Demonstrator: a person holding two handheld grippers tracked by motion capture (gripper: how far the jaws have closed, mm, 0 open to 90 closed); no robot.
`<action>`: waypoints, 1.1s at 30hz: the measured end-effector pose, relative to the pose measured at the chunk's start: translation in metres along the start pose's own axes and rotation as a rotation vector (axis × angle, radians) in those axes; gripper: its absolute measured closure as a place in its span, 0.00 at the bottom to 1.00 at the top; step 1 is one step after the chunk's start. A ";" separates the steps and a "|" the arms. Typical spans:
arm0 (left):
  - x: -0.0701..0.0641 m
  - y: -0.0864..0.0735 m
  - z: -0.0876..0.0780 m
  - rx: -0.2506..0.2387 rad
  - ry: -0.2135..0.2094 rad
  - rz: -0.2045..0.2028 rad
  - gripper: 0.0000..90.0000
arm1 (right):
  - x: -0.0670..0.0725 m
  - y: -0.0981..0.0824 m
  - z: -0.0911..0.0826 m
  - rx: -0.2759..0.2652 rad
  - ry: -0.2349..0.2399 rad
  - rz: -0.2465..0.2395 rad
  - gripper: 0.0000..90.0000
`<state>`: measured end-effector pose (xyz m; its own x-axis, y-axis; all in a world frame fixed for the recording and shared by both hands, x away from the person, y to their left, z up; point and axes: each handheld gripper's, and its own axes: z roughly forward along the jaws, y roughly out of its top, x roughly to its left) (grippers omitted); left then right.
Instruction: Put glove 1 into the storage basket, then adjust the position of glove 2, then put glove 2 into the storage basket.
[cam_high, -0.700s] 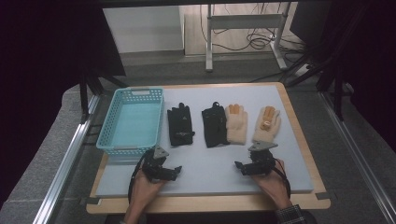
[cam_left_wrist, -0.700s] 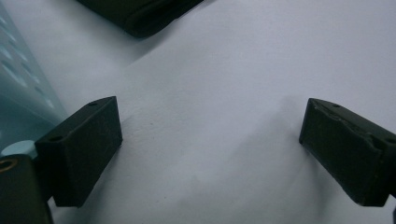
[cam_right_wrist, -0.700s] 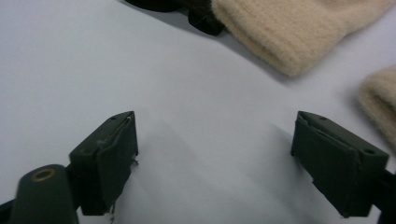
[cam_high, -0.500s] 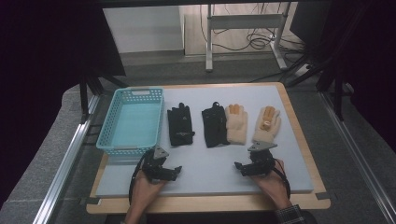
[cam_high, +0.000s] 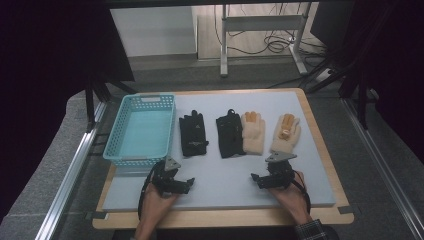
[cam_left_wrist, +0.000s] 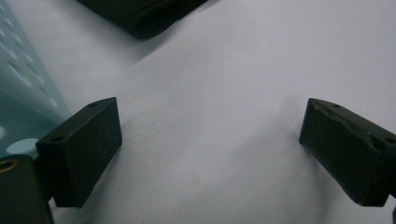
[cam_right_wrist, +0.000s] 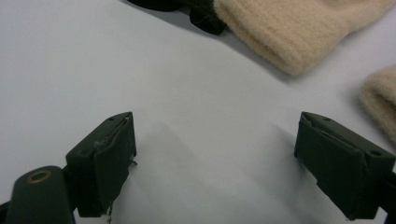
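Gloves lay in a row mid-worktop (cam_high: 320, 197), fingers pointing away from the person, long axes front-to-back, cuffs toward the grippers. L gripper (cam_high: 184, 184) sat just in front of the lone black glove (cam_high: 194, 134), jaws apart, nothing between; that cuff showed ahead in the left gripper view (cam_left_wrist: 140, 18). R gripper (cam_high: 257, 179), jaws also wide & empty, sat near the cream gloves (cam_high: 286, 133), w/ a cream cuff (cam_right_wrist: 299, 32) ahead. Basket (cam_high: 141, 158) stood left of the row. Each hand was prob. nearest its own side's glove

Evenly lit mat, dark surroundings; close gripper views blurred, shadows soft.
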<state>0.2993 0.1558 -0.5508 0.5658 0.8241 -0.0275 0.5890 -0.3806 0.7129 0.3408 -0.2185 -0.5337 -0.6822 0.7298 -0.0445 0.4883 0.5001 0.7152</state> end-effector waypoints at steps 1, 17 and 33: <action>0.000 0.000 0.000 0.000 0.000 0.000 0.07 | 0.000 0.000 0.000 -0.001 -0.001 0.001 0.15; 0.001 0.000 0.000 0.001 -0.004 -0.005 0.07 | 0.003 0.005 -0.004 0.009 0.039 -0.007 0.42; 0.001 0.000 0.000 0.001 -0.003 -0.007 0.07 | -0.009 0.046 0.008 -0.008 0.186 0.049 0.95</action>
<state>0.2997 0.1563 -0.5509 0.5637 0.8252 -0.0350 0.5935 -0.3752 0.7120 0.3738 -0.1978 -0.5061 -0.7471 0.6539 0.1195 0.5194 0.4621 0.7188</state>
